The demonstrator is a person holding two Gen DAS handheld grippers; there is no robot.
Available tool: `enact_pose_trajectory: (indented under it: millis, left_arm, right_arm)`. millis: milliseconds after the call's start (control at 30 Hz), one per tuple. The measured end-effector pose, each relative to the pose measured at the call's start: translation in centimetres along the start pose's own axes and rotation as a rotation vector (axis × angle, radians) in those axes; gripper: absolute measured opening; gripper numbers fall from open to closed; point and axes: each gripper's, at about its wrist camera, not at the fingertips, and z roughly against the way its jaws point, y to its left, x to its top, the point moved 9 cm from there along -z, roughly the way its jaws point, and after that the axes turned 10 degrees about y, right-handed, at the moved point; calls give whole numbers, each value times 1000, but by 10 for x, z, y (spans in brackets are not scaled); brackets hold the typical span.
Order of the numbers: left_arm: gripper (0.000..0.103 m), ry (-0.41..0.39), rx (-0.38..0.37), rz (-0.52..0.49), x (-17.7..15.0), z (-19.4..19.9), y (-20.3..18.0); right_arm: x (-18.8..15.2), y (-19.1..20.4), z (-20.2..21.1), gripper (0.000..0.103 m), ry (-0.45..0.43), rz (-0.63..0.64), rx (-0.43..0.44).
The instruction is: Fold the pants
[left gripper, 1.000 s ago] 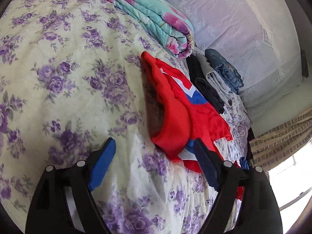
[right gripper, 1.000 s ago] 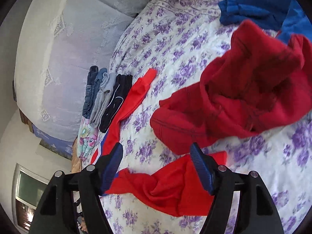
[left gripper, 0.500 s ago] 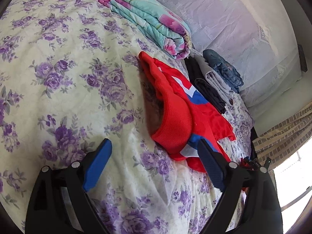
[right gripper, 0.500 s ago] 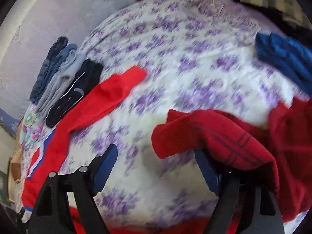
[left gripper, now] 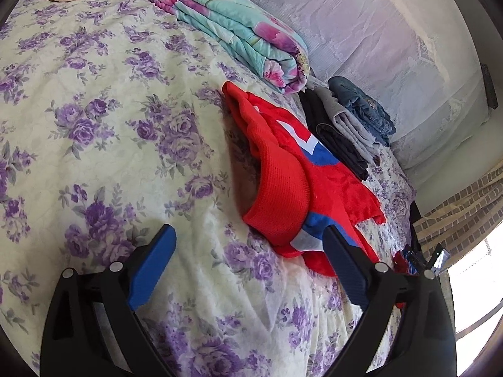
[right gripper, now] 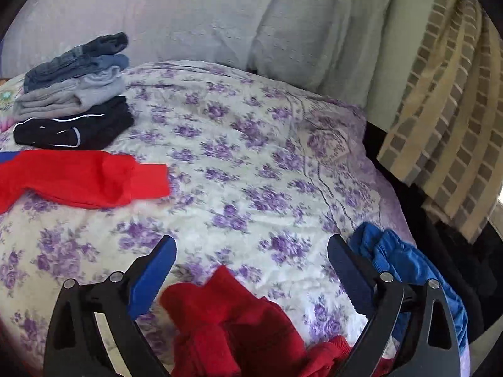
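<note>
Red pants (left gripper: 283,169) lie on bed (left gripper: 94,125); L tongs (left gripper: 248,245) & R tongs (right gripper: 251,251) both opening, nothing gripped.

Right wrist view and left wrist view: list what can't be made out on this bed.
- Dark red garment, right wrist view: lower part cut off by the frame edge and the right gripper, whose jaws are opening.
- Blue garment, right wrist view: partly behind a gripper finger.
- Red pants, left wrist view: near end hidden behind the left gripper, its jaws opening.
</note>
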Motion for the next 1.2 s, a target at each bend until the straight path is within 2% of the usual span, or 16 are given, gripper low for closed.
enact_pose_trajectory:
  millis: [67,133,167,267,367,433,467,567,633,767,800,933,1000,1033,1133,1200]
  left_arm:
    - [92,6,22,0,-2,1,-1]
    - [94,19,44,4,-6,1,-5]
    - [95,27,53,-2,-9,1,-7]
    - [98,52,72,-38,-18,0,-17]
    - [98,64,94,-62,-24,-4,-22]
    - [98,76,105,-73,-22,-9,-23]
    - [98,81,109,-77,-20,-12,-23]
    - [98,83,125,-71,-4,-22,-20]
    - [98,79,132,-75,7,-29,-21]
    - [97,72,120,-159,15,-39,-40]
    - [93,68,107,-191,14,-40,-48]
    - [60,56,138,-251,14,-39,-56]
    - [51,67,110,-239,15,-37,-54]
    - [42,87,54,-230,14,-37,-56]
    - [40,90,-1,-214,14,-28,-61]
    - [40,87,-40,-204,14,-20,-68]
  right_arm:
    - [-3,-32,5,97,-52,-62,-61]
    - [-9,-72,10,97,-52,-138,-79]
    - [-13,-87,12,97,-53,-141,-119]
    - [-38,-133,25,97,-11,-21,-305]
    - [-76,-181,42,97,55,16,-414]
    - [-105,-214,55,97,96,-51,-431]
    - [-119,-229,69,97,100,-133,-413]
    - [-125,-222,116,98,-20,-279,-298]
    - [-120,-186,143,100,-64,-296,-187]
    - [-126,-68,158,99,51,-308,338]
    - [-133,-42,159,99,88,-313,438]
    - [-161,23,163,99,217,-451,765]
    - [-172,31,153,98,274,-540,830]
    - [-175,34,148,94,290,-564,833]
    - [-174,34,122,80,331,-643,839]
    - [-168,34,104,63,338,-672,839]
